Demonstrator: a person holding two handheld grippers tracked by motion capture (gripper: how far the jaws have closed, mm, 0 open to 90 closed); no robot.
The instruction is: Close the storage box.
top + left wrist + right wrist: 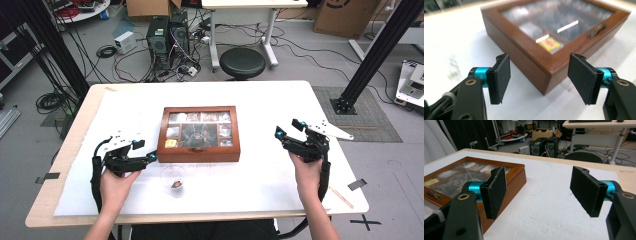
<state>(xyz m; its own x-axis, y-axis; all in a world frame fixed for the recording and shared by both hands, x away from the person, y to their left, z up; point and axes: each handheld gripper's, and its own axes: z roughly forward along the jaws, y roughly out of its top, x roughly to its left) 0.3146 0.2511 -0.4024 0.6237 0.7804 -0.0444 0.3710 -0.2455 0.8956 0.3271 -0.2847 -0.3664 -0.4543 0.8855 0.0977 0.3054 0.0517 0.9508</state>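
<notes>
Box (198, 134) corner (545, 86) between open left hand-held gripper (539, 75) jaws.

Left claw (145, 151) gaping, right claw (288, 128) gaping, forearms low

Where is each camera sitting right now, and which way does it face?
High view: above the person's side, facing forward and down on the table; forearms, left gripper, right gripper show.
Left gripper view: on the left gripper, facing the wooden box corner; black fingers show.
Right gripper view: on the right gripper, facing across the table; fingers show.
All three views share the wooden box.
</notes>
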